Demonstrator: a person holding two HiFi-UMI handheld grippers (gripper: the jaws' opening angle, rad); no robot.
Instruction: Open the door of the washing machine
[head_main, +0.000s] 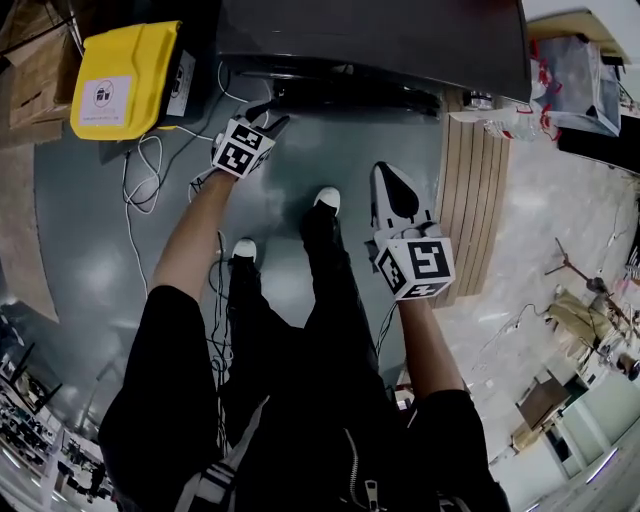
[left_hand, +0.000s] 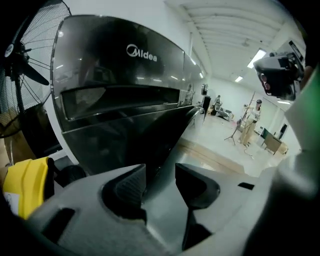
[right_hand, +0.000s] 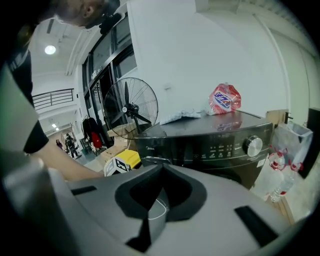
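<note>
**Left gripper (left_hand: 160, 172) nearer the washing machine (left_hand: 120, 90)**

The left gripper, jaws wide with nothing between them, points up at the washing machine's front from low and close. The right gripper (right_hand: 161, 171), jaws together and empty, hangs farther back from the machine. The door probably lies ahead and above the left jaws. "Midea" (left_hand: 141, 52) reads on the machine's upper panel. The print on the bag (right_hand: 224, 98) on top is illegible.

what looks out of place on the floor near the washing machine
Loose white cables lie in tangled loops on the floor beside the yellow box, close to the person's left foot and in front of the washing machine: probably a trip hazard. Nothing looks spilled or broken.
</note>
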